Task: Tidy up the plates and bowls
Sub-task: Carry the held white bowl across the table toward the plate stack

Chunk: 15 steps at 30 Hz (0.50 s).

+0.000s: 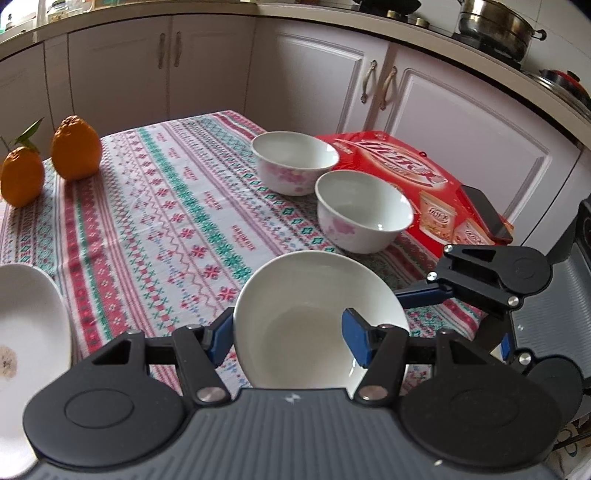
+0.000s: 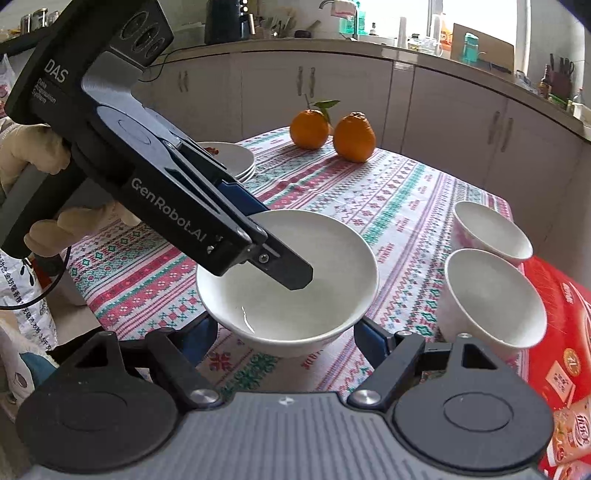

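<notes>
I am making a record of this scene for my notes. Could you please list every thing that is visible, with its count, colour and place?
Plain bowl: 1, white, near table edge, one finger inside its rim.
Flowered bowls: 2, white with pink, beside the red box.
Plate stack: several, white, left side of the table; exact count unclear.
Oranges: 2, orange, far end of the table; one has leaves.
Red box: 1, red, right table edge.
Phone: 1, black, on the box.
Tablecloth: 1, red, green and white pattern, covering the table.
Steel pot: 1, silver, on the counter.
Left gripper: black, blue pads, astride the plain bowl's rim.
Right gripper: black, open around the plain bowl.
</notes>
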Available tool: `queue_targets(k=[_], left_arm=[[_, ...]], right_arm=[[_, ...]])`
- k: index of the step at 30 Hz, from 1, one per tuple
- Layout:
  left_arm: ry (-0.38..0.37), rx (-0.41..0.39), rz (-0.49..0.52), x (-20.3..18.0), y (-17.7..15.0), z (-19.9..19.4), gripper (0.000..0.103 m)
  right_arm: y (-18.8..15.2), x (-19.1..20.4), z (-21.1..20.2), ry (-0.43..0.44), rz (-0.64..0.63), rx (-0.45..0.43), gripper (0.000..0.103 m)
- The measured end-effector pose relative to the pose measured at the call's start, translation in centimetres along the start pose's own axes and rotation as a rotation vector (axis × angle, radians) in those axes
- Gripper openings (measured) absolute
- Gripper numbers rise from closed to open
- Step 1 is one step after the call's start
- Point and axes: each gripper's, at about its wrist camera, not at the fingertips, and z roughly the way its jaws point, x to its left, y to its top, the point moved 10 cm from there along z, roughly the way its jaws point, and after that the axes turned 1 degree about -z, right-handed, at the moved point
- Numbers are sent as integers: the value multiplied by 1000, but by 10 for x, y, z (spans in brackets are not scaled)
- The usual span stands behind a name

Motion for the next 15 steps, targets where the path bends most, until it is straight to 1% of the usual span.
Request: queue_targets(k=[7, 15], left_arm=[[9, 13, -18, 9, -7, 0, 60], [24, 16, -30, 16, -8, -3, 60]], right_arm=[[-1, 9, 8, 31, -1, 19, 85], [2, 12, 12, 57, 11, 15, 85]])
